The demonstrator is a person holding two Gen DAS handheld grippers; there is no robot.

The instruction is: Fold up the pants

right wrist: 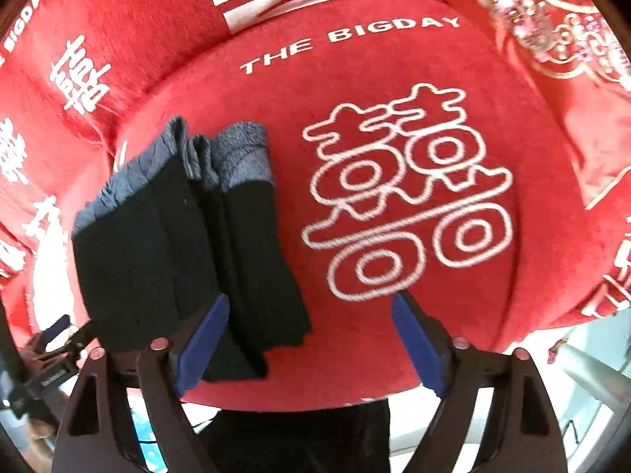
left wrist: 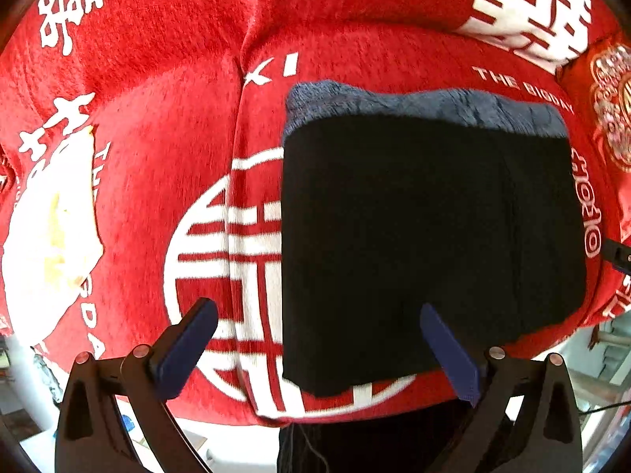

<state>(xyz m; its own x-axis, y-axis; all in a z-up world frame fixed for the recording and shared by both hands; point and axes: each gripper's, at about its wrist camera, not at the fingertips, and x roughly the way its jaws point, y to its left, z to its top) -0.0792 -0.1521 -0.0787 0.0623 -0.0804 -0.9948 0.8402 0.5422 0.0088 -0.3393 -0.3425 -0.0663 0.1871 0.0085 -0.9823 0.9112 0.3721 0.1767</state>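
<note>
the left gripper (left wrist: 319, 351) points straight down with its blue fingers (left wrist: 185, 351) spread wide apart and nothing between them. the right gripper (right wrist: 311, 343) is likewise spread and empty. below them the black pants (left wrist: 426, 244), with a grey-blue band (left wrist: 430, 104) along the far edge, lie folded into a compact rectangle on a red blanket (left wrist: 150, 181) printed with white characters. the fold looks finished. to end well, lift both grippers straight up, clear of the cloth, so no finger snags an edge and undoes the layers.
</note>
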